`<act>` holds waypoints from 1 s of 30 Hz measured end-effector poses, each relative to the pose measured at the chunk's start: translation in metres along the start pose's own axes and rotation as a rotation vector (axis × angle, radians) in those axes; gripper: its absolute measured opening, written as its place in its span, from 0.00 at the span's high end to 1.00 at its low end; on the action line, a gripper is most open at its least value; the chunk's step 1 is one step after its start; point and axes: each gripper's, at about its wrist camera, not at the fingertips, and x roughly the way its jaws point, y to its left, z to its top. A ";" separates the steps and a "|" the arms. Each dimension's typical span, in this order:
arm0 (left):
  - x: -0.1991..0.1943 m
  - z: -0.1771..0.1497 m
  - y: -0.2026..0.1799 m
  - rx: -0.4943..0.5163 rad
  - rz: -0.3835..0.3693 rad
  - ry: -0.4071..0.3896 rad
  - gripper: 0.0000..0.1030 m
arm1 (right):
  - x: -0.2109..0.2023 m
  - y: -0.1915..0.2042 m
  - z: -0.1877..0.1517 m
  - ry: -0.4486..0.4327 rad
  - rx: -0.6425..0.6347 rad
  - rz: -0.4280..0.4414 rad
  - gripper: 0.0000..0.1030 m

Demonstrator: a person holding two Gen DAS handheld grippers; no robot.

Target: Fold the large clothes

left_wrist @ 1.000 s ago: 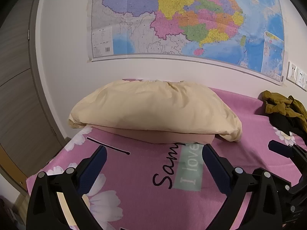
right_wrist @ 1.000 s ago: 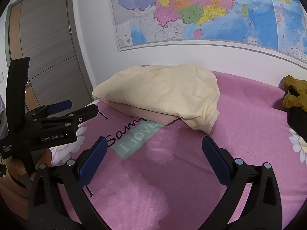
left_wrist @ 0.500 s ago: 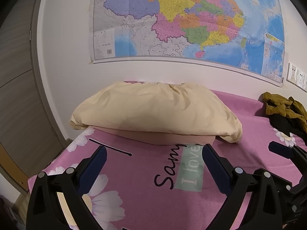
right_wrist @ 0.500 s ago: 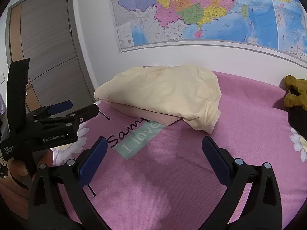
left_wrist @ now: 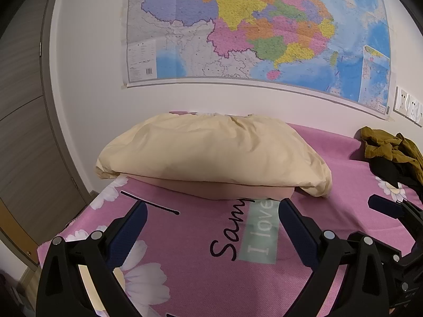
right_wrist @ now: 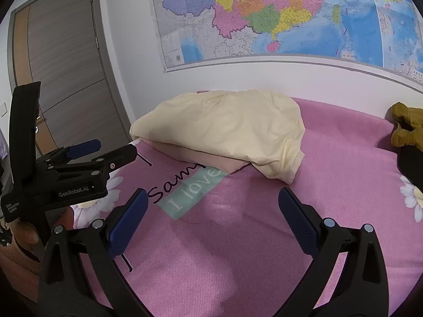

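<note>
Locate the task's things first: a crumpled olive-brown garment (left_wrist: 384, 144) lies heaped over a dark black garment (left_wrist: 391, 170) at the far right of the pink flower-printed bedspread (left_wrist: 201, 264), close to the wall. Neither shows a flat fold; both are bunched, and no folded stack is visible in either view. This layout fits either a heap waiting to be folded or a remainder after other pieces were folded and removed out of view; the pictures do not settle which. The cream fabric pillow (left_wrist: 211, 153) rests on a flatter peach-coloured pillow (left_wrist: 224, 190) near the head of the bed, below the large coloured wall map (left_wrist: 264, 26), well apart from the clothes. Check the tools: your left gripper (left_wrist: 211, 220) hovers above the bedspread with its blue-padded jaws spread wide, holding and touching nothing. Your right gripper (right_wrist: 212, 212) is likewise spread wide and empty, poised over bare bedspread. Both garments lie to the right of both grippers, beyond reach of the jaws.
</note>
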 end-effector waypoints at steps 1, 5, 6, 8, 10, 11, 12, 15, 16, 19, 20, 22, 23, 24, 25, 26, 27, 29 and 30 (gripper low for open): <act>0.000 0.000 0.000 -0.001 -0.001 0.000 0.07 | 0.000 0.000 0.000 0.000 0.000 -0.001 0.06; 0.001 0.000 0.000 -0.001 0.000 0.001 0.07 | 0.001 0.000 0.000 0.001 0.003 -0.002 0.06; 0.001 0.000 0.000 -0.001 -0.002 0.002 0.07 | 0.001 0.000 0.000 0.000 0.004 -0.002 0.06; 0.002 0.000 0.000 0.000 -0.002 0.003 0.07 | 0.001 0.001 0.000 0.001 0.006 -0.001 0.06; 0.003 0.000 0.000 0.002 -0.002 0.005 0.07 | 0.001 0.001 -0.001 0.001 0.004 -0.003 0.06; 0.003 0.000 0.000 0.001 -0.002 0.005 0.07 | 0.001 0.001 0.000 0.001 0.006 0.001 0.06; 0.003 0.000 0.000 0.001 -0.003 0.006 0.07 | 0.001 0.000 -0.001 0.002 0.007 0.001 0.06; 0.003 -0.001 0.001 0.003 -0.002 0.007 0.07 | 0.002 0.000 -0.001 0.003 0.008 0.004 0.06; 0.003 -0.001 0.001 0.004 -0.003 0.009 0.07 | 0.002 0.001 -0.001 0.003 0.008 -0.002 0.06; 0.003 -0.001 0.001 0.002 -0.003 0.010 0.07 | 0.002 0.000 -0.001 0.002 0.010 0.001 0.06; 0.003 -0.002 0.001 0.002 -0.003 0.009 0.07 | 0.002 0.000 -0.001 0.001 0.009 0.001 0.06; 0.003 -0.002 0.001 0.003 -0.002 0.010 0.07 | 0.002 0.000 -0.001 0.001 0.010 0.001 0.06; 0.003 -0.002 0.001 0.003 -0.002 0.009 0.07 | 0.002 0.000 -0.001 0.002 0.011 0.001 0.06; 0.003 -0.002 0.001 0.003 -0.003 0.010 0.07 | 0.002 0.000 -0.001 0.002 0.011 0.002 0.06; 0.003 -0.002 0.001 0.002 -0.003 0.010 0.07 | 0.002 0.000 -0.001 0.002 0.011 0.001 0.06; 0.004 -0.002 0.000 0.003 -0.002 0.010 0.07 | 0.002 0.000 -0.002 0.003 0.012 0.001 0.06; 0.004 -0.002 0.000 0.003 -0.003 0.012 0.07 | 0.002 0.001 -0.002 0.002 0.012 0.002 0.06; 0.004 -0.003 0.000 0.002 -0.003 0.013 0.07 | 0.002 0.000 -0.002 0.002 0.011 0.000 0.06; 0.004 -0.003 0.000 0.001 -0.004 0.015 0.07 | 0.002 0.000 -0.002 0.001 0.012 -0.001 0.06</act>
